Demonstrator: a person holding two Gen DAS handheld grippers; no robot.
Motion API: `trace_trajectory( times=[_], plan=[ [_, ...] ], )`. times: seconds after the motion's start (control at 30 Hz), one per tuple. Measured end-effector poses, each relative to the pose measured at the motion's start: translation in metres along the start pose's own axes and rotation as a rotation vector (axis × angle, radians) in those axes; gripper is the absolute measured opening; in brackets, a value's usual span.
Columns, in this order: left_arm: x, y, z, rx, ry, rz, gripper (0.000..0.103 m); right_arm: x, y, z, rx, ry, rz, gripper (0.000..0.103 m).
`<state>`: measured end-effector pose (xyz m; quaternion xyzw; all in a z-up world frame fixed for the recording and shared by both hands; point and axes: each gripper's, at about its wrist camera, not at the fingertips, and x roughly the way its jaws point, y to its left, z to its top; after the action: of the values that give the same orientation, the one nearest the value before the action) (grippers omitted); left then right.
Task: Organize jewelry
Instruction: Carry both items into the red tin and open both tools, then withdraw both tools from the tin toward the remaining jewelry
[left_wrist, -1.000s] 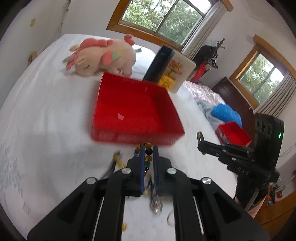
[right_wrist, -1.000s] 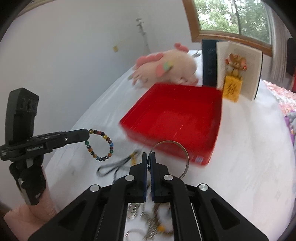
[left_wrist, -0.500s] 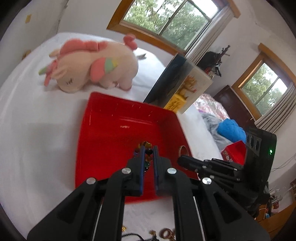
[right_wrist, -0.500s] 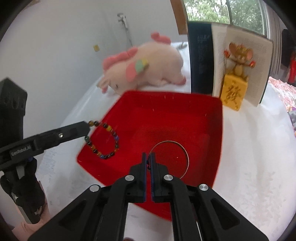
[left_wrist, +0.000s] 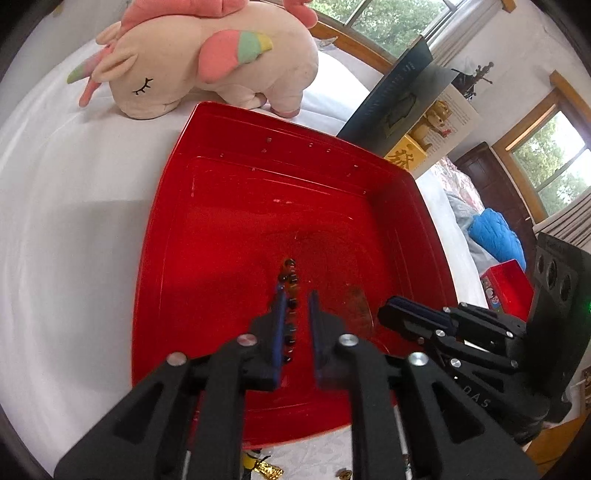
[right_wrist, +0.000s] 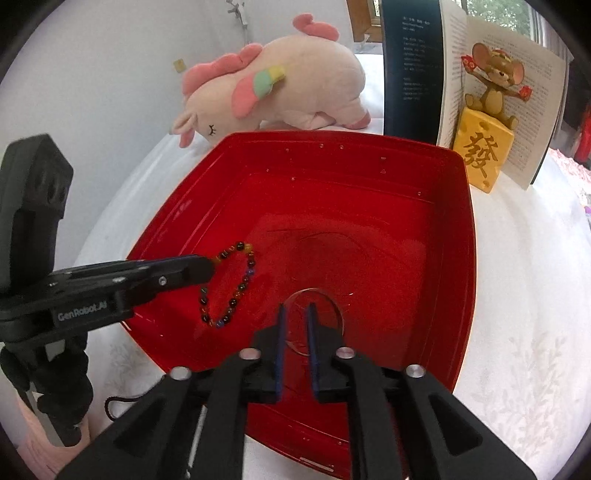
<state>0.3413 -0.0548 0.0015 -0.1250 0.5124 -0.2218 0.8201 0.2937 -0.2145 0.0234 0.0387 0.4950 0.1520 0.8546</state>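
While both tools (right_wrist: 295, 325) (left_wrist: 295, 314) gape over the red tray (right_wrist: 436, 229) — left one (right_wrist: 199, 269) reads "GenRobot.AI".

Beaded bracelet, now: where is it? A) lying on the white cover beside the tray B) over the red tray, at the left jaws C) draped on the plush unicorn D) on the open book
B: in the right wrist view the beaded bracelet hangs from the tip of the left gripper, over the floor of the red tray.

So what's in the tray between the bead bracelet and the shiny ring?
Nothing, just bare red tray floor. The right wrist view shows an empty stretch between the bead bracelet and the thin ring.
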Motion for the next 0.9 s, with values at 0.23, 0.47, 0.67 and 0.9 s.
trace_trajectory(
  times=[0.23, 0.47, 0.67, 0.9],
  plan=[
    [-0.026, -0.007, -0.012, 0.042, -0.024, 0.038, 0.031, -0.018, -0.003, -0.004, 0.033, -0.029, 0.039, 0.016],
    [-0.053, -0.007, -0.044, 0.094, -0.008, 0.12, 0.037, -0.059, 0.003, -0.026, 0.029, -0.066, 0.067, 0.016],
    [-0.077, -0.01, -0.079, 0.137, -0.05, 0.118, 0.045, -0.08, 0.018, -0.06, -0.021, -0.067, 0.103, 0.016],
    [-0.07, -0.012, -0.103, 0.163, -0.014, 0.155, 0.05, -0.075, 0.029, -0.095, -0.076, -0.026, 0.127, 0.017]
  ],
)
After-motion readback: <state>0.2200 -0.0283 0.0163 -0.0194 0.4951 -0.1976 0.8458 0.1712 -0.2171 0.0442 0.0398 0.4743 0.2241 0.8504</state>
